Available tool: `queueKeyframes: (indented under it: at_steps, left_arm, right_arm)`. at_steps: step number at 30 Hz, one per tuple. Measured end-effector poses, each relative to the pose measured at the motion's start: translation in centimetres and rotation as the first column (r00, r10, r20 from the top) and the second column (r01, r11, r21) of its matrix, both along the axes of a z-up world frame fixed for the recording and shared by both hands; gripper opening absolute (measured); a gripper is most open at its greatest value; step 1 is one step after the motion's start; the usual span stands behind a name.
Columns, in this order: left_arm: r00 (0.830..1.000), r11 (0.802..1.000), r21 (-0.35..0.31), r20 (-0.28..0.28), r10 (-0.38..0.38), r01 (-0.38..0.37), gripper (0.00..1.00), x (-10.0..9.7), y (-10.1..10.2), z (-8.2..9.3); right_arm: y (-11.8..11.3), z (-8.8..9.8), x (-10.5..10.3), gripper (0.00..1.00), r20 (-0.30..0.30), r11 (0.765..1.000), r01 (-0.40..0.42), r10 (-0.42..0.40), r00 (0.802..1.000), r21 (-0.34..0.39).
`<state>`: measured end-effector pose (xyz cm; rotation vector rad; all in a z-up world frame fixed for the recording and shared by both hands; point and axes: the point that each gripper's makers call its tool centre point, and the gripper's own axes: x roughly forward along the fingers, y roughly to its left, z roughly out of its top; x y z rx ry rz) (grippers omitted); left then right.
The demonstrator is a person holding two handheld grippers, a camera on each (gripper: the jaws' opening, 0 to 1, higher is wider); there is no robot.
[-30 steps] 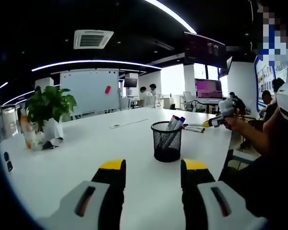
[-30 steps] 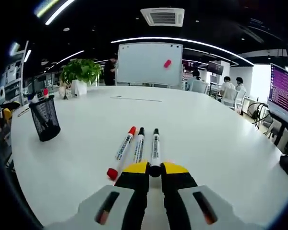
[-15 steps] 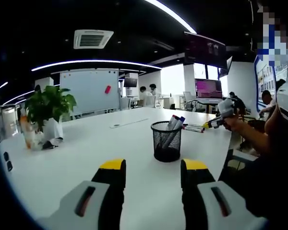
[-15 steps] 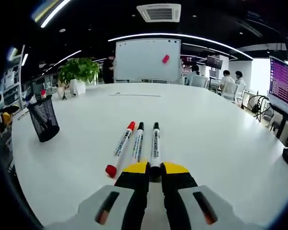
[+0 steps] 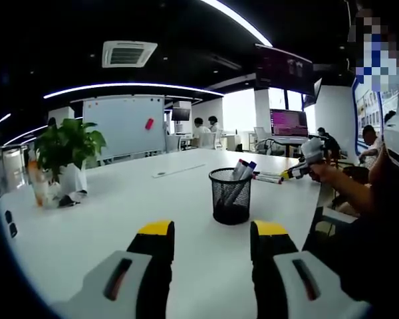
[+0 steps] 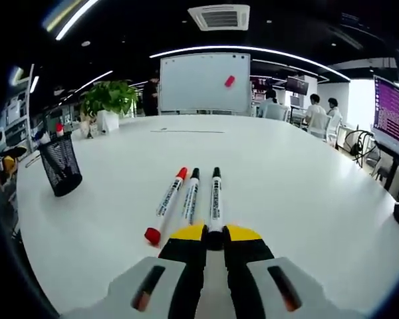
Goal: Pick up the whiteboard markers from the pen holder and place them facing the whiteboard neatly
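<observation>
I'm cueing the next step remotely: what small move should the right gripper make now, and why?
Probably open the right gripper and back off. Its black marker already lies on the table beside the second black marker and the red marker, caps toward the whiteboard. The pen holder has more.

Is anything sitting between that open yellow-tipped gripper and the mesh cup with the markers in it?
Nothing visible. Bare white table lies between the left gripper and the pen holder, whose markers stick out on top.

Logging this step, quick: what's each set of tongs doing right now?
Left tongs: open, holding nothing.
Right tongs: shut on the black marker.
</observation>
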<state>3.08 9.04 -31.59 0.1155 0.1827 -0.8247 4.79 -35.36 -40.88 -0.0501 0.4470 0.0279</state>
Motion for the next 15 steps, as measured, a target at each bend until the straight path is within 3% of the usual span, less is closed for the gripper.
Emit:
queueKeyframes:
  at_steps: [15]
  left_arm:
    - [1.0, 1.0, 0.0, 0.0, 0.001, -0.001, 0.47, 0.03, -0.01, 0.01]
  right_arm:
    - [0.24, -0.08, -0.52, 0.2, -0.006, 1.0, 0.005, -0.005, 1.0, 0.022]
